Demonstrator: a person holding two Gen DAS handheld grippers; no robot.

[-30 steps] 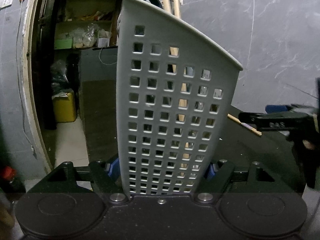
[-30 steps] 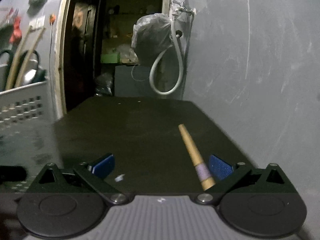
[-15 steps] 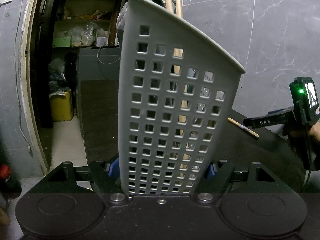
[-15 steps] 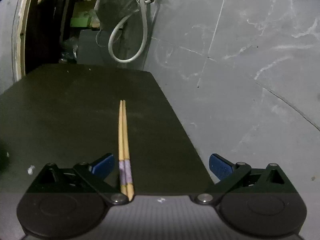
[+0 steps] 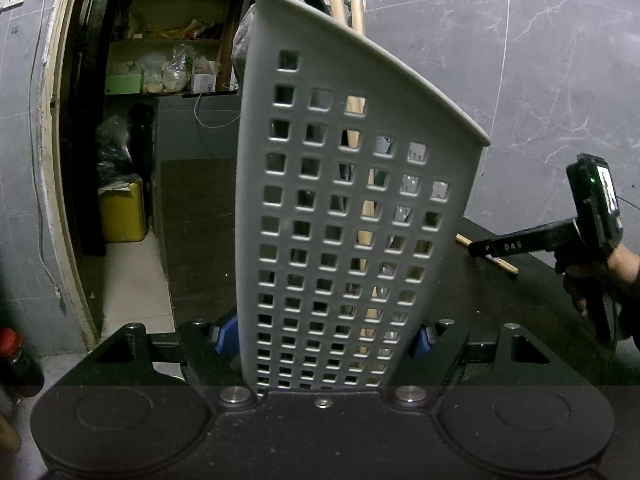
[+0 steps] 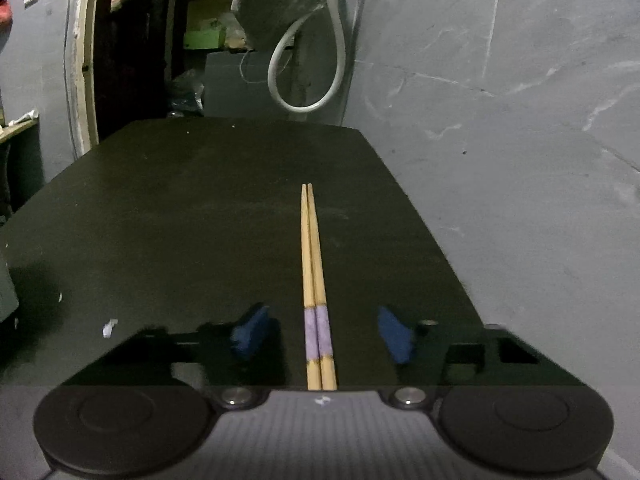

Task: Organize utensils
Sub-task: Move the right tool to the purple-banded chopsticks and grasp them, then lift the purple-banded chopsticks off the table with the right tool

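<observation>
On the dark tabletop (image 6: 200, 220) our left gripper (image 5: 320, 336) is clamped on the grey perforated utensil basket (image 5: 340, 216), which stands upright holding wooden handles (image 5: 346, 8), while our right gripper (image 6: 320, 334) hangs with fingers apart on either side of a pair of chopsticks (image 6: 314, 280) lying side by side.

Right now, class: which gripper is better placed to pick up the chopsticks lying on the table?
Right. The right gripper is open with the chopsticks lying between its fingers, untouched. The left gripper is shut on the grey utensil basket.
</observation>
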